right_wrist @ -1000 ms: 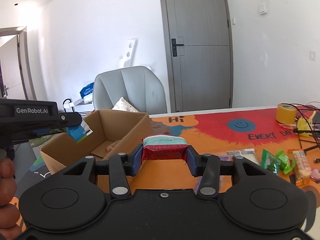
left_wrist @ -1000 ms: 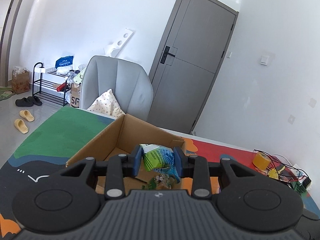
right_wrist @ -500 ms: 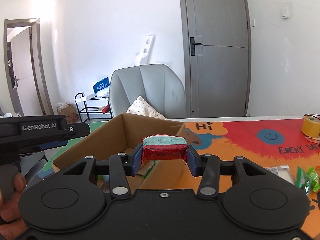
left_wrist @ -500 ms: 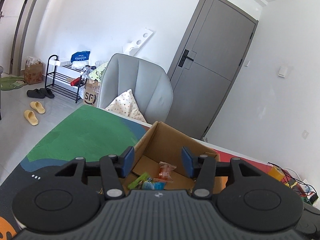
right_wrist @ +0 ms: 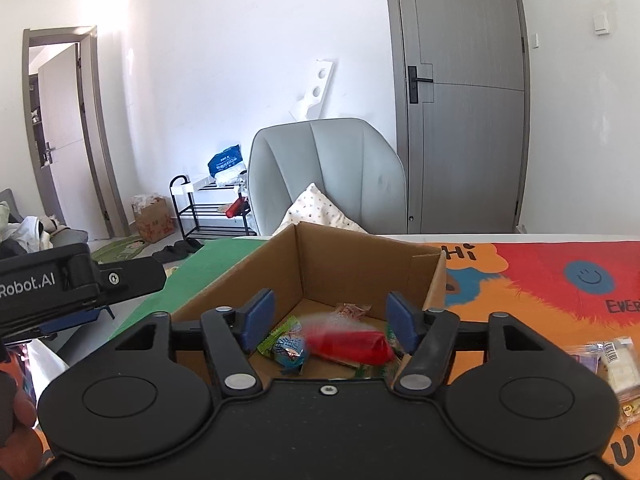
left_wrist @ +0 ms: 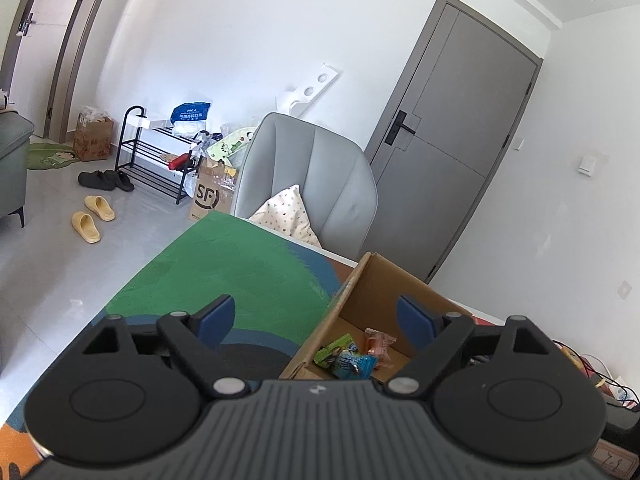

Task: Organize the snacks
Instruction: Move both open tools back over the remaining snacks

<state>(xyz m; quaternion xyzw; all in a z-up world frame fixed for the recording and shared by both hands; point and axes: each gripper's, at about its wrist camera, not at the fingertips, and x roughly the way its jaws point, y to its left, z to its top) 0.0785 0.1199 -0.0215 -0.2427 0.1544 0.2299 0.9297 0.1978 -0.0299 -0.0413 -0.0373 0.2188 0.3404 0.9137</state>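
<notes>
1. My right gripper (right_wrist: 328, 322) has just been opening above the open brown cardboard box (right_wrist: 360, 258). Its jaws are spread and no pad presses on anything; a second ago they clamped the red foil snack packet (right_wrist: 348, 342).
2. That packet shows blurred just under the jaws and inside the box walls. I judge it to be dropping in, so this snack counts as delivered.
3. My left gripper (left_wrist: 316, 318) has also just been opening. It stands wide with nothing between its jaws, beside the box's left wall and partly over it.
4. The green-and-blue crinkled snack pouch (left_wrist: 346, 358) it carried earlier now lies on the box floor, touching an orange-wrapped candy (left_wrist: 378, 346).
5. Right of the box, several wrapped snacks (right_wrist: 612, 364) lie on the colourful printed table mat (right_wrist: 540, 280). I judge those to be next.
</notes>
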